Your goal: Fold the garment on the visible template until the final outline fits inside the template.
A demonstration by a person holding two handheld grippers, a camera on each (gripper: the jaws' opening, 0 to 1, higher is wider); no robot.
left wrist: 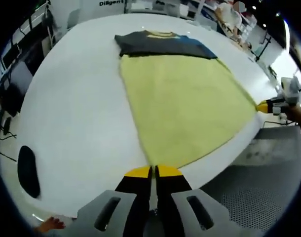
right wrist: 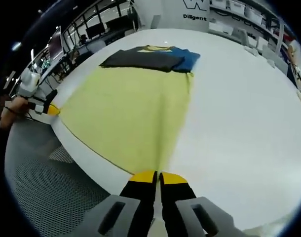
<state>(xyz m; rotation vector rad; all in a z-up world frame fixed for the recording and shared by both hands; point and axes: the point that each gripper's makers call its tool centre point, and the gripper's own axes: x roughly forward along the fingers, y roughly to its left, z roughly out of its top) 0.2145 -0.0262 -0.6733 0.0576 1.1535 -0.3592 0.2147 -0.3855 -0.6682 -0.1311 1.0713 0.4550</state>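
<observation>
- One pale yellow cloth garment [left wrist: 182, 106] lay spread flat on the white worktop [left wrist: 76, 113], its long axis running from the near edge toward the far side.
- One folded dark grey and blue garment [left wrist: 163, 44] lay across its far end, touching it.
- Two grippers: the left gripper [left wrist: 154, 171] and right gripper [right wrist: 157, 175] each had jaws pressed together, pinching a near corner of the yellow cloth.

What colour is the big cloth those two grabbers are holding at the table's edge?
Pale yellow cloth, clearest in the left gripper view.
</observation>
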